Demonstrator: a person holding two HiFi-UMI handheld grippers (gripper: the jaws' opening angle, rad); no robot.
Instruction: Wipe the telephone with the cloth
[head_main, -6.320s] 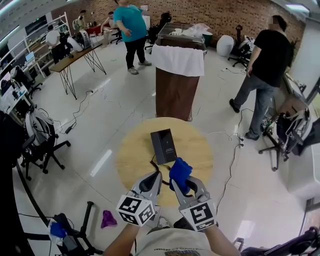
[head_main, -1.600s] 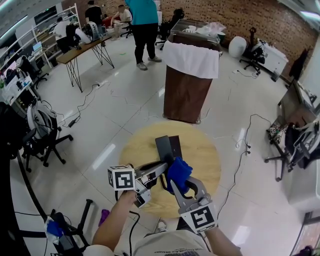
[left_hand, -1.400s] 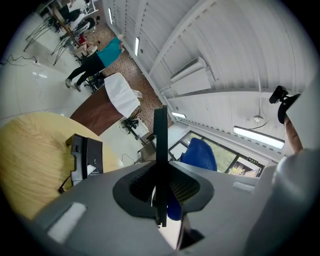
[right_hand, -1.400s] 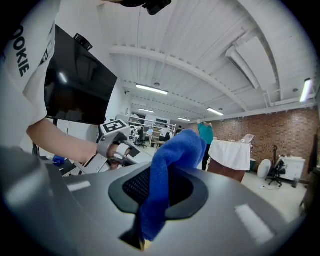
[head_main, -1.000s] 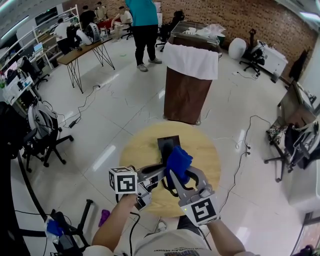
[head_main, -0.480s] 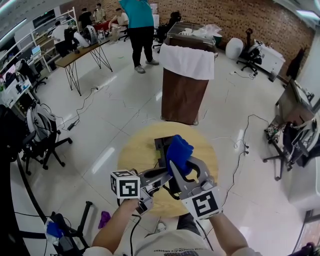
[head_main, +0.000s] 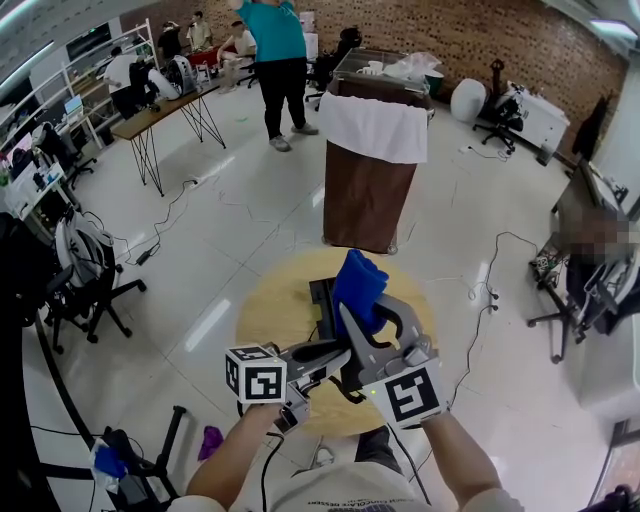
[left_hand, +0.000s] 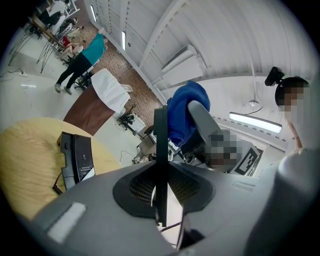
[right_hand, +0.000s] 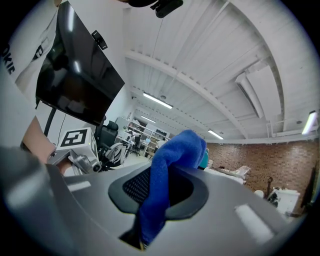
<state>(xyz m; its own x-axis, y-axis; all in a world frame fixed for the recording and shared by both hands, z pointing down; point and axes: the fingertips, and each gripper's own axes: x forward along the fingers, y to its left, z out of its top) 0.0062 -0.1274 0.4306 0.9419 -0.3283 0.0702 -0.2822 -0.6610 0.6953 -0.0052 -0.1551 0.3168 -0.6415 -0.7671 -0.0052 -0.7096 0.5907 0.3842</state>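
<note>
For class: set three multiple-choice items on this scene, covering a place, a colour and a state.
1. The telephone stands: A. on the round wooden table; B. in a drawer; C. on a shelf.
2. The cloth is: A. red; B. blue; C. white.
3. The right gripper is: A. open and empty; B. shut on the cloth; C. shut on the telephone.
Answers: 1 A: it sits on the tabletop. 2 B: it is plainly blue. 3 B: its fingers pinch the cloth.
</note>
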